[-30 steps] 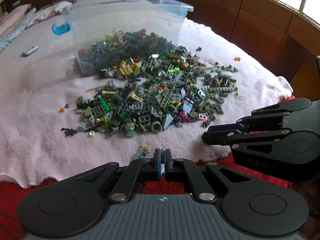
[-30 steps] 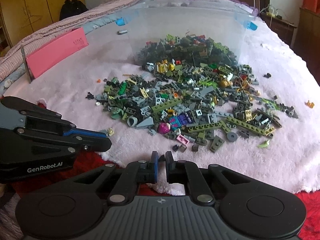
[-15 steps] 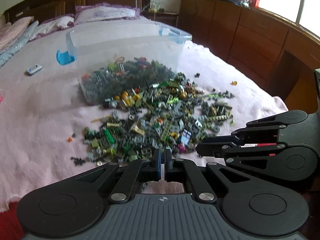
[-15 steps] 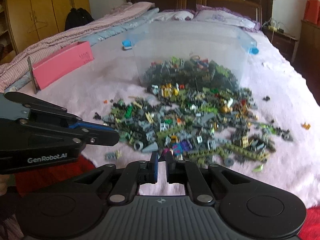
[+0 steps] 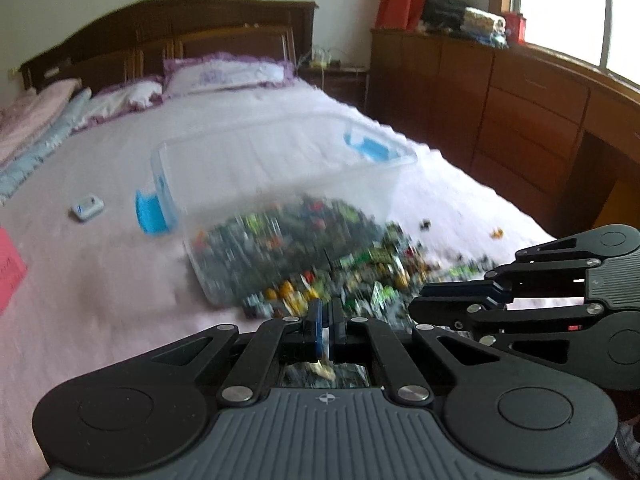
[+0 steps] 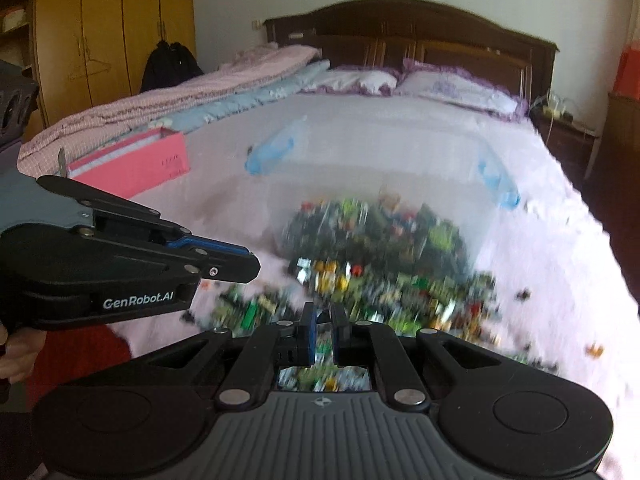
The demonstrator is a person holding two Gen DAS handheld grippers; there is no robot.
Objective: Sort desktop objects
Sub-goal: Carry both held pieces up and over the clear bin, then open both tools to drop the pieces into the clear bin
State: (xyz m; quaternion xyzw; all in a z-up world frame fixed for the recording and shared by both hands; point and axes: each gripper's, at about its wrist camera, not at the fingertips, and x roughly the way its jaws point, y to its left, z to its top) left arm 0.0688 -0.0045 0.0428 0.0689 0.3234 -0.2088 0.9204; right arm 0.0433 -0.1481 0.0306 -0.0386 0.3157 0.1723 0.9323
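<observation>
Two closed, empty grippers, left gripper (image 5: 326, 316) and right gripper (image 6: 323, 322), over pink bedspread (image 5: 100, 280) in wood-furnished bedroom.

Multicoloured toy bricks (image 5: 320, 276) spilling from tipped clear bin (image 5: 280, 160)

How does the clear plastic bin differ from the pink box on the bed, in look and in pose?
The clear plastic bin is see-through with blue handles; the pink box is opaque and plain pink. The clear plastic bin lies tipped on its side, with small bricks spilling out of it; the pink box holds no bricks that can be seen. Both rest on the bed cover.
</observation>
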